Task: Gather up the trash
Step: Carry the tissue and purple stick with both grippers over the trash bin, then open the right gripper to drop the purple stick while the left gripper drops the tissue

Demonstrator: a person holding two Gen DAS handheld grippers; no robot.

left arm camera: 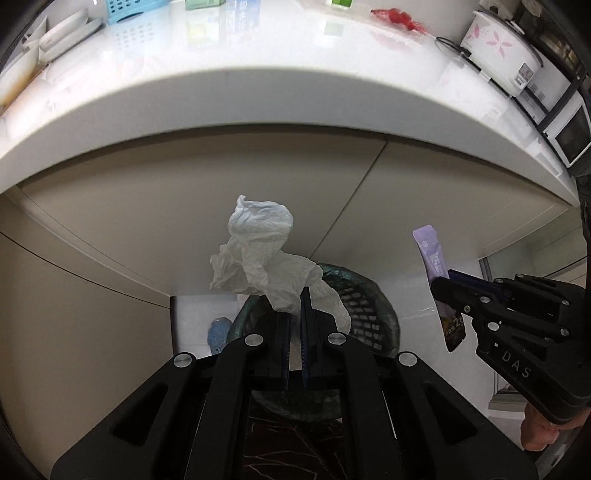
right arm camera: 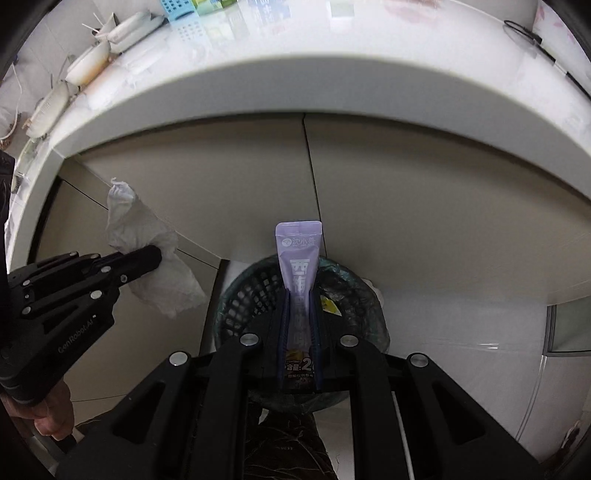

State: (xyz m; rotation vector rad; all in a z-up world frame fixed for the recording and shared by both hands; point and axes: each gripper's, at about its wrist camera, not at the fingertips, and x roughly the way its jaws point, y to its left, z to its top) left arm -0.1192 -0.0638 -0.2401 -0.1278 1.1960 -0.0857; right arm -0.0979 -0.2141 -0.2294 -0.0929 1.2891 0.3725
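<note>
While both hands are loaded, I'm basically at the drop-off step of this trash run. My left hand-held gripper (left arm camera: 295, 295) is pinching a crumpled tissue (left arm camera: 258, 254), jaws pressed nearly together on its lower end with the rest billowing up past the tips. My right hand-held gripper (right arm camera: 300, 299) is clamped on a purple sachet (right arm camera: 299, 258), which stands up straight between the jaws, its top well clear of the tips.

Both are aimed steeply down at the bin (right arm camera: 243, 295), a dark mesh basket with a liner sitting on the floor just below the worktop (left arm camera: 258, 110) edge, in front of the cabinet doors (right arm camera: 406, 184). From each wrist view the bin sits right behind the jaws, so I reckon I'm lined up pretty well. It looks like there's already some stuff inside, though I can't make out what.

Next move, as I see it: get each piece over the opening and let go. The tissue is light and floppy, so it might cling to a pad or drift off the rim. The sachet should drop clean if it's over the middle.

Still a red wrapper (left arm camera: 397, 16) up on the worktop, so probably another trip after this.
</note>
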